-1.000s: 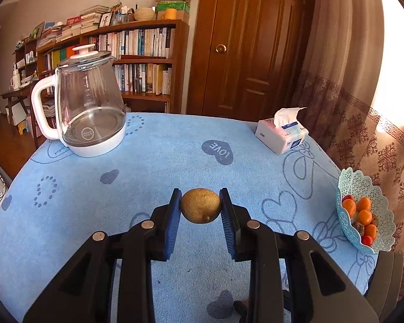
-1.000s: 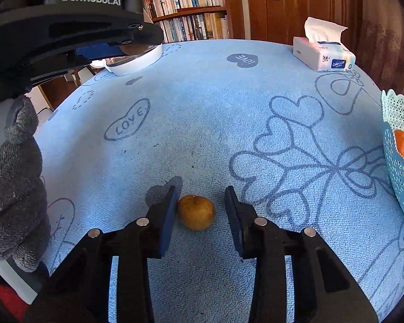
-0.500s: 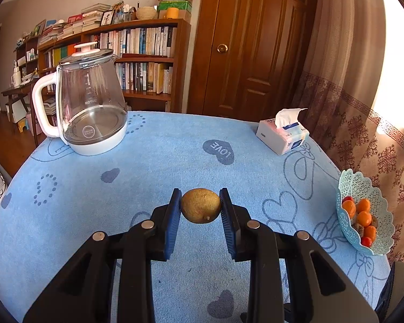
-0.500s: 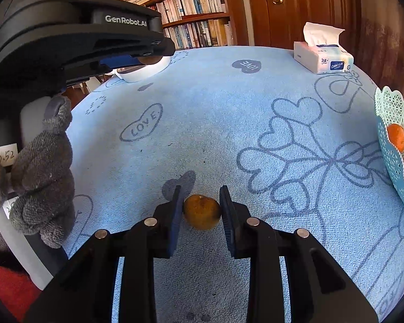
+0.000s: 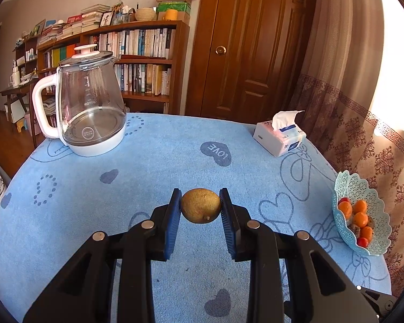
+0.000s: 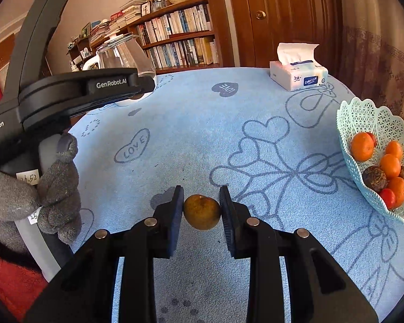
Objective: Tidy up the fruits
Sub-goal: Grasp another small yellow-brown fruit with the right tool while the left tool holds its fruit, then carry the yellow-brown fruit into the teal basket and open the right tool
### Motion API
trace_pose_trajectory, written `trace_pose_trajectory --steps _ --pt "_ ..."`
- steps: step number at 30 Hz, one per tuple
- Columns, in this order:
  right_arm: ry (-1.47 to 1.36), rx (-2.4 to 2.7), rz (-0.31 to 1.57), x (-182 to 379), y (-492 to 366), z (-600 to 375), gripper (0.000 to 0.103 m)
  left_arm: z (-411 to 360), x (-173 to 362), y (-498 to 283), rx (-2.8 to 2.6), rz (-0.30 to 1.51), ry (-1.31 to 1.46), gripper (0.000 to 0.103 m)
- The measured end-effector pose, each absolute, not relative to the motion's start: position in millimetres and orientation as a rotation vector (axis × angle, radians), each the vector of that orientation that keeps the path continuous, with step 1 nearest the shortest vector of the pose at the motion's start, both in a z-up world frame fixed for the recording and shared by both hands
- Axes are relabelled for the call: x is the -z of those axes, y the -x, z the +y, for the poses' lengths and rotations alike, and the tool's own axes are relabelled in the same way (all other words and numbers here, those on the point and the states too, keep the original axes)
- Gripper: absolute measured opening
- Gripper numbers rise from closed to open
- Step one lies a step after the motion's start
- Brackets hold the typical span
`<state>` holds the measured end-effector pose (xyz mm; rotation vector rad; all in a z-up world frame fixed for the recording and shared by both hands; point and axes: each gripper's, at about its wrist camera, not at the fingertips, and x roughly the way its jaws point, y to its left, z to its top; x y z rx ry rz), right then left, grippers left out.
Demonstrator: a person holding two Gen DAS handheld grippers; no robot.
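Two fruits gripped, one per tongs. Left tongs (image 5: 200, 206) clamped on a brownish-green kiwi-like fruit (image 5: 200, 206), raised clear above the desk (image 5: 161, 161) mid-area. Right tongs (image 6: 201, 207) closed against a brownish-yellow round fruit (image 6: 202, 212), low over the near part of the desk; cannot tell if lifted or resting. Held sideways across the middle, probably for a clean drop. Basket (image 6: 363, 118) at the right edge, already part-filled with oranges and darker fruit. Open cloth between tongs and basket. Kettle (image 5: 89, 107) at far-left corner, tissue box (image 5: 280, 140) at far-right, both well apart. Basket near the desk edge: careful with nudging.
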<state>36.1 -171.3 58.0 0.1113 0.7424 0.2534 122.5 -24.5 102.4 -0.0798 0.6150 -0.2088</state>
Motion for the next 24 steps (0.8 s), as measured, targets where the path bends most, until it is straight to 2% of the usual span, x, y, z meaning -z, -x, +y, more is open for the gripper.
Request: trace_pose_trajectory --steps 16,24 --pt "-0.260 -0.065 0.601 -117.1 -42.6 -273.3 0.028 -32.4 -104.4 -116.8 0.229 0.608 0.068 0.029" --pt "-0.380 0.010 0.642 -106.5 -66.1 -324.0 0.028 -35.1 -102.8 -116.8 0.235 0.611 0.060 0.029"
